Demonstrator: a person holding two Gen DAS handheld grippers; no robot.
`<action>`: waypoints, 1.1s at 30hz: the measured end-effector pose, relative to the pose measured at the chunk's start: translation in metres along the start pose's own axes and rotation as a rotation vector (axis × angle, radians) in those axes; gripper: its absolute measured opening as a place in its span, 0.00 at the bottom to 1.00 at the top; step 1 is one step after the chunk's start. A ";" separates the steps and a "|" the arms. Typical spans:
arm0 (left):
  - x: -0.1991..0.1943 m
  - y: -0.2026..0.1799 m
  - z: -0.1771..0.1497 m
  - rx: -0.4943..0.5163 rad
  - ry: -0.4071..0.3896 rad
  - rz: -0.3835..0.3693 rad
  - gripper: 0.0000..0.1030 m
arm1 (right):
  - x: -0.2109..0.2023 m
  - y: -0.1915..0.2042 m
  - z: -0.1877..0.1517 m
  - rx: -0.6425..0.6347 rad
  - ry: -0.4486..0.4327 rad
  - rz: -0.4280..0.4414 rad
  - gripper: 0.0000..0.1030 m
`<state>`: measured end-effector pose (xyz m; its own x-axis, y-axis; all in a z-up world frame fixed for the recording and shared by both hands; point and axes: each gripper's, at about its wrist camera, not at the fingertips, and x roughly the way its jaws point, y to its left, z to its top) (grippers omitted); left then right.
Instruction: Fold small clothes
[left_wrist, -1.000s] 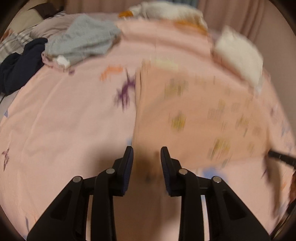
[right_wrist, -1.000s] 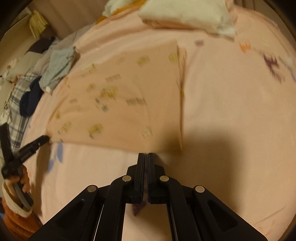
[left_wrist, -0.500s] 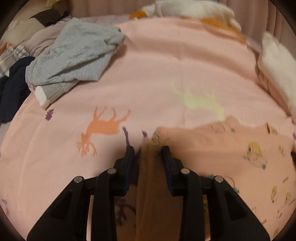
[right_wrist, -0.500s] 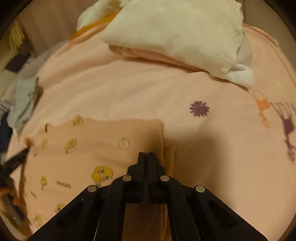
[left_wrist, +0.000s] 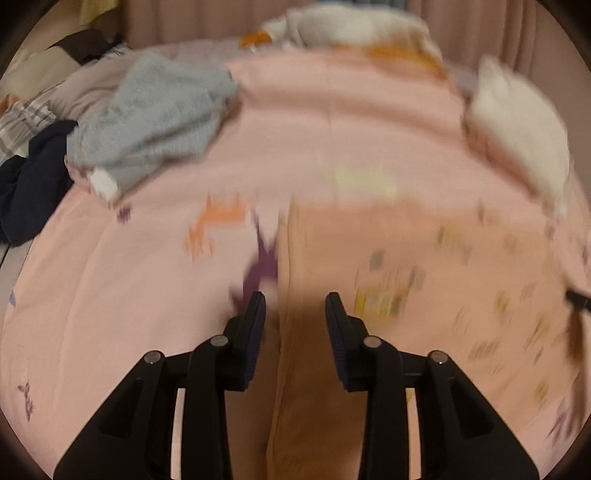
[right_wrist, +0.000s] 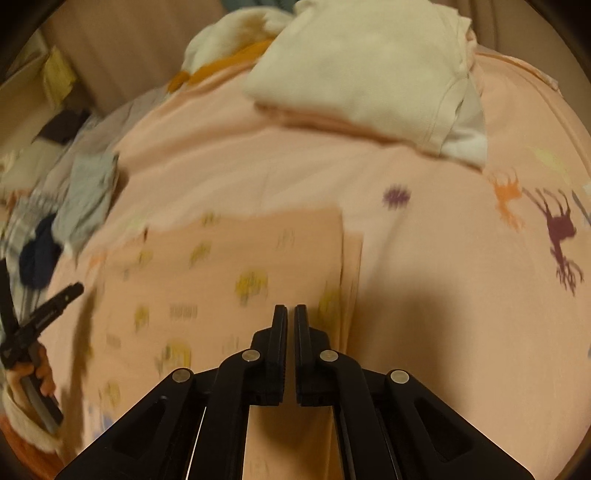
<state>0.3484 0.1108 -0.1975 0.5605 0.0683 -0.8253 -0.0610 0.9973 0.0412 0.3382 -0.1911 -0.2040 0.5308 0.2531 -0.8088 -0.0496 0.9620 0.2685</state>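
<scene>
— Where's the peach garment (left_wrist: 424, 280)?
— Flat on the pink bedspread (left_wrist: 147, 295), near the cream pile (right_wrist: 365, 70). Left gripper (left_wrist: 295, 314) gapes above its edge; right gripper (right_wrist: 290, 317) pressed nearly closed, gripping nothing I can see

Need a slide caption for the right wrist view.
Right claw, nearly shut, over the peach printed garment on the pink bedsheet; folded cream clothes behind.

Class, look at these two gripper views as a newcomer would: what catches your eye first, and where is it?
The peach printed garment spreads across the middle of the pink bedsheet, its near edge running between both grippers. A cream folded pile sits at the far right of the bed, and a grey sweater lies crumpled at the far left.
</scene>
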 end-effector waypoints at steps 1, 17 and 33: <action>0.011 0.000 -0.010 0.003 0.031 0.022 0.35 | 0.005 0.001 -0.008 -0.008 0.014 -0.032 0.00; -0.131 0.001 -0.077 -0.116 -0.140 -0.022 0.74 | -0.093 -0.008 -0.076 0.180 -0.125 0.069 0.77; -0.165 -0.024 -0.139 -0.193 -0.153 -0.320 0.99 | -0.112 0.007 -0.149 0.329 -0.106 0.273 0.80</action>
<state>0.1425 0.0717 -0.1412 0.6921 -0.2273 -0.6850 -0.0090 0.9463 -0.3231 0.1525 -0.1973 -0.1890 0.6201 0.4656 -0.6315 0.0628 0.7729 0.6314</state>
